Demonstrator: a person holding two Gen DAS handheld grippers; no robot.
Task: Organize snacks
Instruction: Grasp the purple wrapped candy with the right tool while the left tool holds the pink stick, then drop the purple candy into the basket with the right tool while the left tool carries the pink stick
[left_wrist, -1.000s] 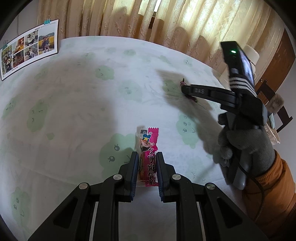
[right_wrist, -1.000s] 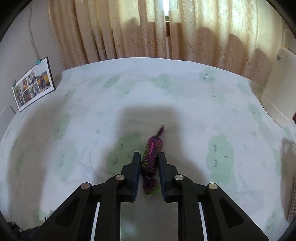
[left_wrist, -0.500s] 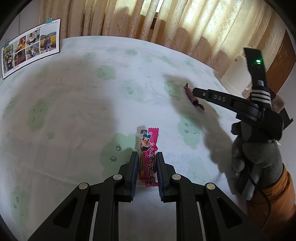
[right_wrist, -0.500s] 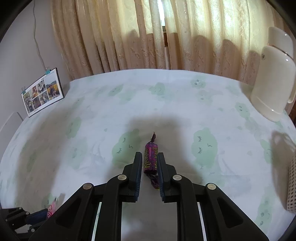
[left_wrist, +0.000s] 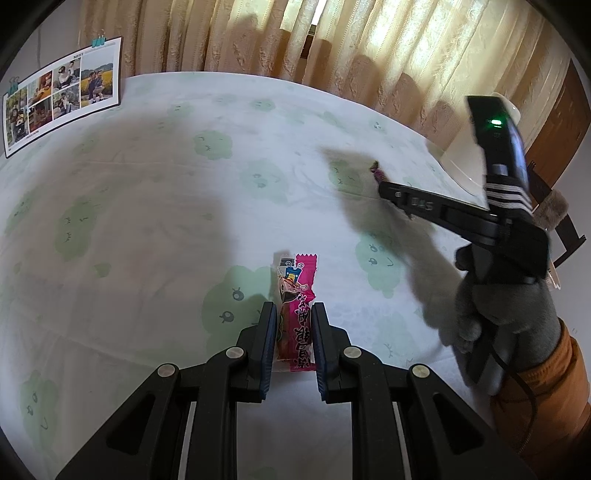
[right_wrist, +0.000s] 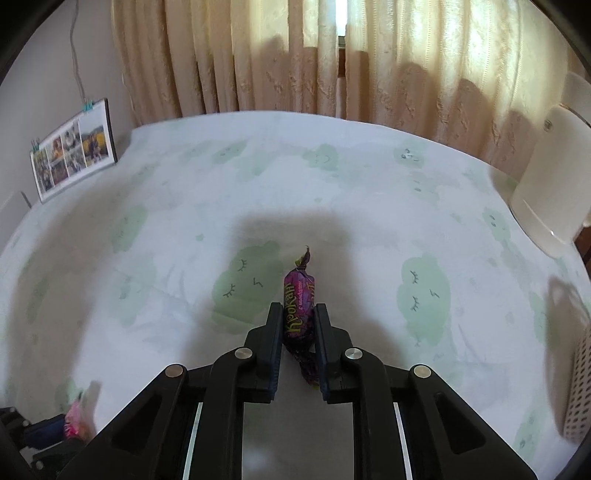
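The left gripper (left_wrist: 293, 332) has its two fingers (left_wrist: 267, 332) drawn in on either side of a pink snack packet (left_wrist: 297, 314), pinching its lower half while the printed upper half sticks out past the fingertips over the tablecloth (left_wrist: 147, 221); whether the packet's far end touches the cloth cannot be told. The right gripper (right_wrist: 298, 334) pinches a purple wrapped candy (right_wrist: 299, 306) between its fingers (right_wrist: 274, 332), the candy's yellow lettering facing up, one twisted end pointing toward the curtain (right_wrist: 295, 55) and the other trailing back between the jaws. From the left wrist view the right gripper (left_wrist: 386, 186) shows side-on, held by a grey gloved hand (left_wrist: 506, 317) with an orange sleeve behind it, and the twisted tip of the candy (left_wrist: 376, 171) pokes out of its front end, which is lifted clear of the cloth (its shadow falls on the cloth below). The cloth is white with pale green cloud faces. Taking the pink packet as the landmark: the candy is well apart from it, to its right and farther toward the curtain; a photo collage sheet (left_wrist: 62, 92) stands far off to its left at the cloth's back edge; a white plastic container (right_wrist: 550, 184) stands beyond the candy on the right; a perforated white basket (right_wrist: 580, 387) shows at the right edge of the right wrist view.
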